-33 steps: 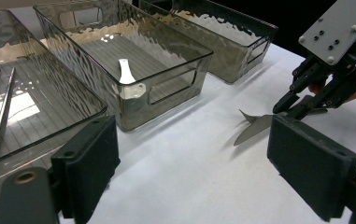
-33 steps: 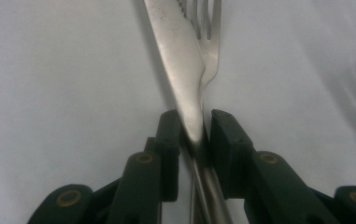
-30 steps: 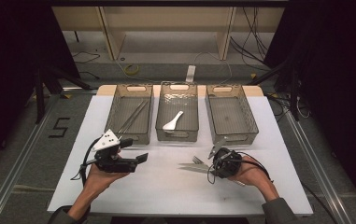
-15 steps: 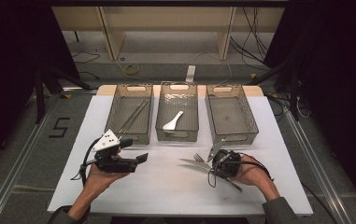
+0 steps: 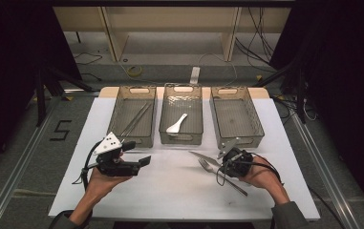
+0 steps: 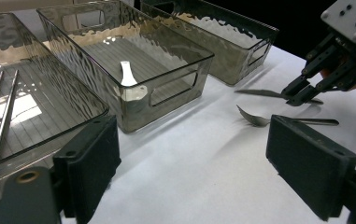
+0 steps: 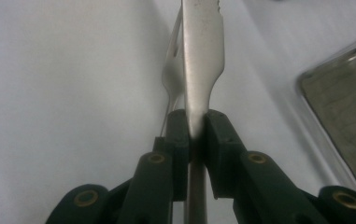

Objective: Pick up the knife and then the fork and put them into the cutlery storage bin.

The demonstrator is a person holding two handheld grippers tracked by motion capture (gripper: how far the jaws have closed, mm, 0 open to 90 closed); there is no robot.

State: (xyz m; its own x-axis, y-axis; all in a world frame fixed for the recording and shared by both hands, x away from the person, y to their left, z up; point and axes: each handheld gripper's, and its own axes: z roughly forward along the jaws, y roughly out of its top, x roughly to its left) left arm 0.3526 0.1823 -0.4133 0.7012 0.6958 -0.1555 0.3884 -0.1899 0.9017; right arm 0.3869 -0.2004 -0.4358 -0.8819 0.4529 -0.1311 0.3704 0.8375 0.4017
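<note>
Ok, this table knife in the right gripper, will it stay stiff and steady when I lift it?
Probably stiff: the knife looks like solid metal. The right gripper, whose jaws have just been closing, pinches its narrow neck with the long blade ahead, so it may pivot or tip. Its polished surface looks slippery, so lift slowly; the fork lies close beside it.

Knife: plain silver metal, blade flat and broad, narrowing to a slim neck. It is clamped at the neck, blade pointing away, roughly level just above the white tabletop. Fork: silver, lying flat directly beside it.
</note>
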